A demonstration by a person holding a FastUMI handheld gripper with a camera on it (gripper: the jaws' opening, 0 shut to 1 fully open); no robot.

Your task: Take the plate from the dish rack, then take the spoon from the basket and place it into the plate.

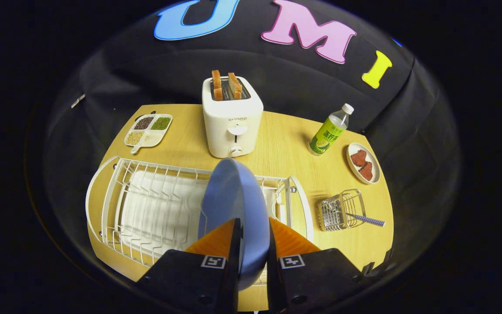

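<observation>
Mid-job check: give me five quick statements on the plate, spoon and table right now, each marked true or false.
1. The tool has both fingers pressed on the round blue plate, which stands on edge. True.
2. The blue-checked-handled spoon lies in the plate. False: it sits in the small wire basket, handle sticking out.
3. The white wire dish rack holds two more plates. False: none other shows in it.
4. Two toast slices stand in the white toaster. True.
5. The green-labelled plastic bottle lies on its side. False: it stands upright near the small oval dish of reddish pieces.
</observation>
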